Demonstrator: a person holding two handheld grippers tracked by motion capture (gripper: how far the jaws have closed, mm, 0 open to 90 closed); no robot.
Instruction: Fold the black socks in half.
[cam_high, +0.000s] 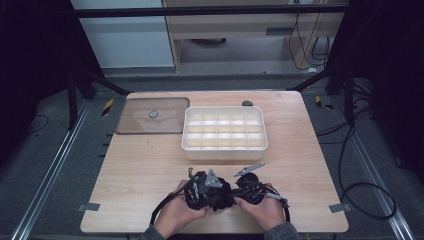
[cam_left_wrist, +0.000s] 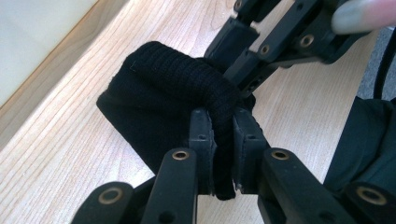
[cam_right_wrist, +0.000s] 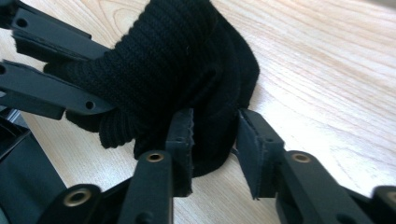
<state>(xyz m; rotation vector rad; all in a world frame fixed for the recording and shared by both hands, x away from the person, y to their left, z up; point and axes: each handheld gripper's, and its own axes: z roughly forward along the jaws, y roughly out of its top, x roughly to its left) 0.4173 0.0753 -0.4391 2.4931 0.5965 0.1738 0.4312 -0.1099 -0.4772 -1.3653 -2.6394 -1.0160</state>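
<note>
A black ribbed knitted cloth (cam_high: 221, 199) lies bunched on the wooden table near its front edge, between both hand-held grippers. My left gripper (cam_left_wrist: 223, 123) is shut on a fold of the cloth (cam_left_wrist: 163, 88), its pads pressing the fabric from both sides. My right gripper (cam_right_wrist: 215, 121) reaches in from the other side with the cloth (cam_right_wrist: 177, 60) between its jaws. One of its pads touches the fabric, while the other stands off it with a gap. In the high view the left gripper (cam_high: 212, 196) and the right gripper (cam_high: 232, 196) meet tip to tip over the cloth.
A white tray (cam_high: 225, 150) divided into several compartments stands behind the grippers at mid-table. Left of it a clear flat lid (cam_high: 152, 116) with a round knob lies flat. A small dark object (cam_high: 247, 103) sits at the far edge.
</note>
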